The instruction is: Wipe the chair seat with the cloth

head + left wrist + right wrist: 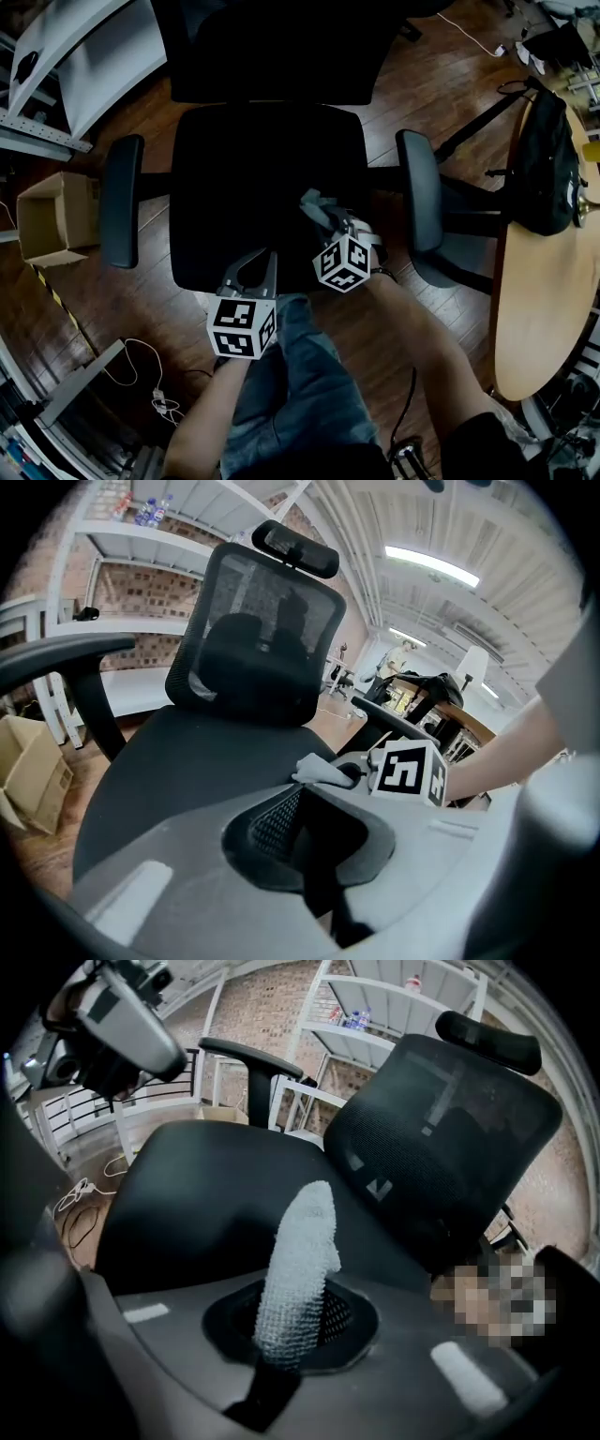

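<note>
The office chair is set squarely in front of the person, so that its black chair seat (267,187) lies open to both arms, with the backrest (272,47) on the far side and an armrest (122,197) flanking it at the left. A wooden counter (553,309) is seen well off to the right, with a black bag (544,169) on it. A cardboard box (56,216) is left on the floor beyond the left armrest. None of these is judged to bear on the wiping.

The right claw (319,211) is held over the right front part of the seat and is clenched on the cloth (298,1269). The cloth is pinched at one end, so that a long white tongue of it juts forward past the jaws, presumably to be laid flat and dragged across the fabric. Whether its tip is touching the seat cannot be told.

The left claw (255,267) is held at the seat's front edge, just beside the right one. Its jaws are drawn together on nothing, and it appears to be parked clear of the wiping path.
</note>
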Motion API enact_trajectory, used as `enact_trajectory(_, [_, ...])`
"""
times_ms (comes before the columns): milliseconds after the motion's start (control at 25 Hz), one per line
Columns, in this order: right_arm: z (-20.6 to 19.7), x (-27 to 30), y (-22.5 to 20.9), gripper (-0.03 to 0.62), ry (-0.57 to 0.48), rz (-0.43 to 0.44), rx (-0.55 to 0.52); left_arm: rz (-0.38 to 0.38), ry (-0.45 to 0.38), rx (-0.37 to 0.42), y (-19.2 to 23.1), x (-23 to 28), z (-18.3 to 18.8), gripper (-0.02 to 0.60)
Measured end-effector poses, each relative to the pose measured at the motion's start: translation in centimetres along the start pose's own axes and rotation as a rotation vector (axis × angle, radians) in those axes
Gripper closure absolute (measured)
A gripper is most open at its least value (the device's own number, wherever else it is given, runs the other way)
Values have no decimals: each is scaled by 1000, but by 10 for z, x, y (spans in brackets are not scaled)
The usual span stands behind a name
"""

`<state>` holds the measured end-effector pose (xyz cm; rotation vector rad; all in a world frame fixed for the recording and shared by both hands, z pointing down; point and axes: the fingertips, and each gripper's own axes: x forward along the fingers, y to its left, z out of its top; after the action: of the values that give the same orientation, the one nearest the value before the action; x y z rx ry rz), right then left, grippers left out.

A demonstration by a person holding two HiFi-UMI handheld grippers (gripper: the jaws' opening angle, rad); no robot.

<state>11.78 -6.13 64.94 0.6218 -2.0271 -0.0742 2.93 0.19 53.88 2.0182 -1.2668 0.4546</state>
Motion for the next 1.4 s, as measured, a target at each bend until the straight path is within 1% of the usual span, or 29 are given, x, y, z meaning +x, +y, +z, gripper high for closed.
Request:
enact_trajectory(240, [-13,-34,48,582,-15,31,-4,-8,-2,6,-16,-4,-12,583])
enact_trajectory(520, [-22,-65,83,582,-35,45,11,-28,17,17,-35,-9,-32,583])
enact_trajectory(840, [-36,-83,134,580,-37,109,23,-45,19,10,-50,-5,-45,583])
enact_trajectory(920, [-40,-85,141,582,-36,115,20,-51,21,9,-53,-4,-47,583])
enact_trajectory(1040, [-39,-86,136,582,-50,92,34,-48,18,4,-51,-3,-46,583])
enact_trajectory(1160, [-29,-87,116,582,-75,55,48,-39,14,-6,-47,-2,-42,583])
enact_trajectory(1280, [-17,-82,83,582,-90,6,73,-43,6,-12,-49,2,-33,583])
enact_trajectory(1400, [-7,-73,42,582,-83,-52,88,-60,-16,-9,-54,4,-15,583])
